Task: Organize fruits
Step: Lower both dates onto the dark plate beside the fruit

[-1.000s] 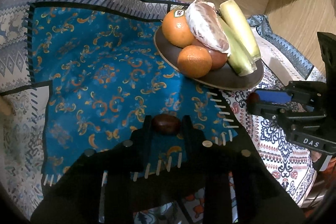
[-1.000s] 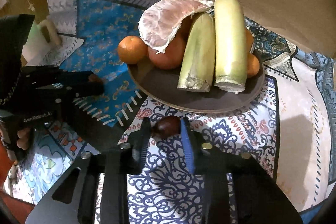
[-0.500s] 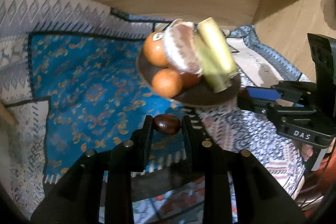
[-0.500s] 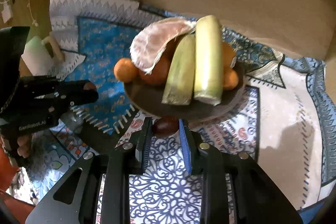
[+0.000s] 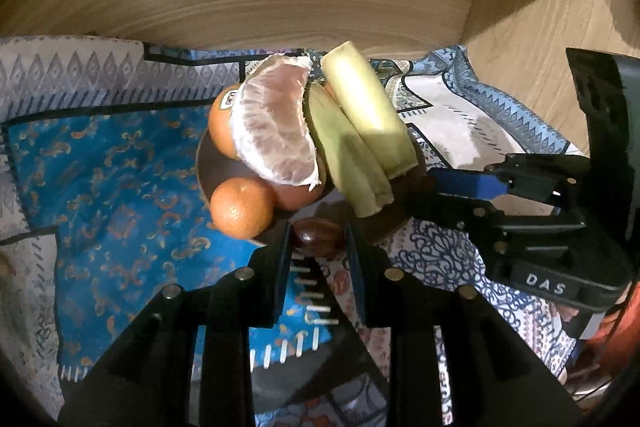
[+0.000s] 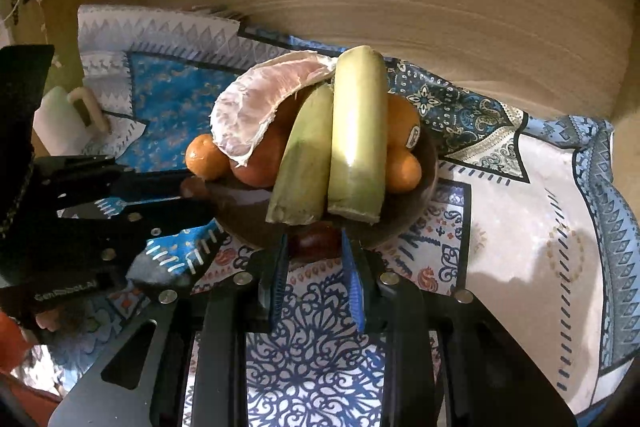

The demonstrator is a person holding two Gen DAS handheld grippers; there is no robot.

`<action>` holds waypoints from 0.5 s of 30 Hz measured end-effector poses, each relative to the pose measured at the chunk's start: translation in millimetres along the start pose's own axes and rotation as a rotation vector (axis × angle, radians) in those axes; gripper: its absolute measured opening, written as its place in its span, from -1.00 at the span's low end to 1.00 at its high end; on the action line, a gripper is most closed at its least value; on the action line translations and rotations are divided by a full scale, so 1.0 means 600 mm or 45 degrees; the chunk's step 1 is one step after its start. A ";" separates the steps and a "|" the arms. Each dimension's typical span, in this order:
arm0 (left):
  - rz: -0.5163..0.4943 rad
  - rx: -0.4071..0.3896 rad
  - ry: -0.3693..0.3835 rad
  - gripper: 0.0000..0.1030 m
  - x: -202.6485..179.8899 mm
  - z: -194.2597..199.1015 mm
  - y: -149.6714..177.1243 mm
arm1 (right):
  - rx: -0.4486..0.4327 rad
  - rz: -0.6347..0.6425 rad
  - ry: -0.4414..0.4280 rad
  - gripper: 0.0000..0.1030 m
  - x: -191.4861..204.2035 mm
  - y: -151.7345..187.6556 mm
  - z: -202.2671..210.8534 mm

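Both claws pinch a dark brown fruit: left gripper (image 5: 318,239) on a date (image 5: 319,235), right gripper (image 6: 315,245) on another (image 6: 315,242). Both sit lower centre, at the near rim of the plate (image 6: 430,163). Risk: the plate is piled high, so a dropped date may roll off, or a jaw may nudge the stalks (image 6: 356,131).

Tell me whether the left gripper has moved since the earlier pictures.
Yes. The left gripper, jaws shut on a small brown fruit, has closed in on the dark plate: the fruit now sits at its near rim.

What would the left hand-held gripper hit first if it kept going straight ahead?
Probably the dark round plate's near rim, just beyond the small brown fruit in the left hand-held gripper; depth is uncertain.
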State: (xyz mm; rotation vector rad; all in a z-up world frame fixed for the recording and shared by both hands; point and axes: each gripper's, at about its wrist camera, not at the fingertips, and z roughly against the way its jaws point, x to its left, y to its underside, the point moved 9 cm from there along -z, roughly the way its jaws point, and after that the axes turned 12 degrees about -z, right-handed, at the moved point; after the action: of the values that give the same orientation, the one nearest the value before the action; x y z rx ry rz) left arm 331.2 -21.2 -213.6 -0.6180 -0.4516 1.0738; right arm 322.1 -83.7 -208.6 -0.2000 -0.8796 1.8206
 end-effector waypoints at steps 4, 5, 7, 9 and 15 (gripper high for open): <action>0.005 0.017 -0.005 -0.47 0.002 -0.012 0.001 | 0.017 -0.008 -0.003 -0.54 -0.007 0.001 -0.008; 0.004 0.020 -0.008 -0.47 0.002 -0.015 0.002 | 0.026 -0.012 -0.006 -0.54 -0.008 0.002 -0.011; 0.006 0.028 -0.002 -0.47 0.002 -0.020 0.003 | 0.032 -0.012 -0.012 -0.54 -0.009 0.002 -0.013; 0.012 0.046 0.010 -0.47 0.000 -0.025 0.005 | 0.033 -0.008 -0.016 -0.54 -0.008 0.000 -0.014; 0.022 0.057 0.015 -0.46 -0.001 -0.031 0.006 | 0.040 0.002 -0.004 -0.53 -0.006 0.000 -0.018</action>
State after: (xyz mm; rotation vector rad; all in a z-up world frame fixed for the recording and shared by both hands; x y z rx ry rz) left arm 339.8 -25.0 -229.9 -0.5892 -0.4117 1.0934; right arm 329.3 -82.0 -217.2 -0.1780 -0.8525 1.8357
